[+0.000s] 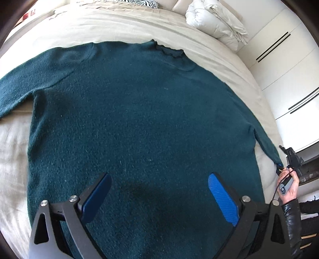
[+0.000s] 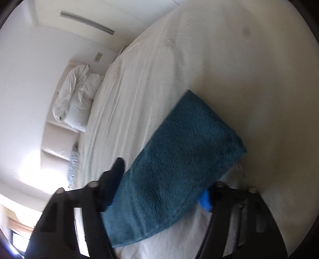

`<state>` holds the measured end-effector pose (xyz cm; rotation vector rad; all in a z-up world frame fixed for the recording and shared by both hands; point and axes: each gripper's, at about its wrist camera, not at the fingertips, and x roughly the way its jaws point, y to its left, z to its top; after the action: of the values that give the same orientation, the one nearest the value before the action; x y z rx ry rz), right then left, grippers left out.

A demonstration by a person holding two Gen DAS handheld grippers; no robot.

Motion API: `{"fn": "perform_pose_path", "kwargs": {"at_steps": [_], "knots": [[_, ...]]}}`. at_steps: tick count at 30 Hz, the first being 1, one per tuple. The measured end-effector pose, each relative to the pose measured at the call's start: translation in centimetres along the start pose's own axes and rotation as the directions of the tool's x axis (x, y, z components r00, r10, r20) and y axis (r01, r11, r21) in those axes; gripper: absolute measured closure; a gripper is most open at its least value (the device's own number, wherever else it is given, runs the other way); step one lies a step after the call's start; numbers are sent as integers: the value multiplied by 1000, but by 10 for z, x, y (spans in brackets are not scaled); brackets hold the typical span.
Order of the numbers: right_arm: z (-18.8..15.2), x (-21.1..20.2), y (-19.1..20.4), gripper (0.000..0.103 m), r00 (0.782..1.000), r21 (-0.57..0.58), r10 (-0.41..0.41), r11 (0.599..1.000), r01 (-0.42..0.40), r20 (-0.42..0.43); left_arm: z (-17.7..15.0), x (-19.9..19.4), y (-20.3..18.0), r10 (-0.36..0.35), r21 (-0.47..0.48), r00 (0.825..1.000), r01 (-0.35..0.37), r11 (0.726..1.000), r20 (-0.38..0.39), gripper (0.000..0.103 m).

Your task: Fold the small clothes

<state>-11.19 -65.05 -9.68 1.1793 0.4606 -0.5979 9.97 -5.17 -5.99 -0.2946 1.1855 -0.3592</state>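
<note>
A dark teal sweater [image 1: 135, 111] lies flat on the bed, collar [image 1: 169, 50] at the far side, one sleeve out to the left. My left gripper [image 1: 159, 191] is open and empty, hovering over the sweater's lower body. In the left wrist view my right gripper [image 1: 280, 169] is at the far right, at the cuff end of the right sleeve [image 1: 267, 143]. In the right wrist view the sleeve [image 2: 179, 159] lies between the right gripper's [image 2: 161, 179] fingers; the view is blurred and the jaws stand well apart around it.
The bed sheet [image 1: 123, 25] is beige and wrinkled. A white rolled duvet [image 1: 217, 22] lies at the head of the bed, and shows in the right wrist view [image 2: 75, 97]. White wardrobe doors [image 1: 287, 65] stand to the right. A zebra-print pillow [image 1: 143, 3] is at the far edge.
</note>
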Motion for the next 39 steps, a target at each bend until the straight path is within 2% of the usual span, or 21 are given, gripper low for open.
{"fn": "perform_pose_path", "kwargs": {"at_steps": [1,5,6,8,10,11,14,17,18,20,23,25,29,30,31,33,35,37,39], "knots": [[2,1,7,66,1000,-27,-4,1000,4,-9,3,0,2,-20,-4,1000,20,1000,2,6],[-11,7,62,83,999,-234,-35,972,27,-29,13,-3,4,-70,-10,997,70,997,22,8],[-18,6,78,90,999,-281,-32,959,21,-35,17,-4,3,-91,-7,995,91,996,29,9],[-40,4,123,92,999,-412,-20,911,4,-35,24,-5,1,-107,-4,993,107,994,41,9],[-76,-1,171,92,999,-540,-5,842,-21,-47,34,-7,1,-151,-11,987,152,988,58,9],[-96,-2,194,92,998,-608,5,793,-41,-60,38,-6,0,-171,-18,983,173,985,65,9],[-175,-1,260,92,992,-788,20,606,-110,-123,47,-7,5,-212,-49,974,217,975,85,9],[-254,1,297,92,979,-871,23,452,-191,-202,50,-3,12,-250,-81,964,257,963,90,8],[-282,1,305,92,974,-888,20,408,-213,-225,51,0,15,-260,-96,962,268,959,87,8],[-330,0,307,92,961,-892,11,368,-262,-277,51,6,20,-287,-115,955,294,949,80,8],[-374,14,301,92,936,-878,-33,360,-315,-349,51,18,26,-321,-155,945,326,933,57,8],[-399,21,294,91,929,-878,-75,361,-314,-363,52,26,29,-344,-177,938,346,921,45,8],[-406,15,266,80,903,-830,-68,428,-358,-424,58,41,32,-389,-230,921,384,894,27,8],[-410,11,258,71,901,-824,-60,436,-363,-429,60,46,31,-407,-251,913,399,882,24,8],[-409,6,252,52,901,-819,-50,442,-367,-431,61,49,30,-422,-264,906,413,872,22,8],[-411,0,242,33,903,-810,-20,452,-374,-429,65,56,24,-455,-279,891,439,854,10,8],[-410,-10,231,32,895,-799,-13,458,-391,-445,67,63,17,-474,-285,880,453,845,-6,8],[-402,-13,222,32,884,-771,-20,497,-397,-468,69,70,13,-495,-297,869,469,832,-13,9],[-388,-16,208,32,861,-706,-6,576,-412,-508,73,75,7,-504,-310,863,472,825,-26,22]]}}
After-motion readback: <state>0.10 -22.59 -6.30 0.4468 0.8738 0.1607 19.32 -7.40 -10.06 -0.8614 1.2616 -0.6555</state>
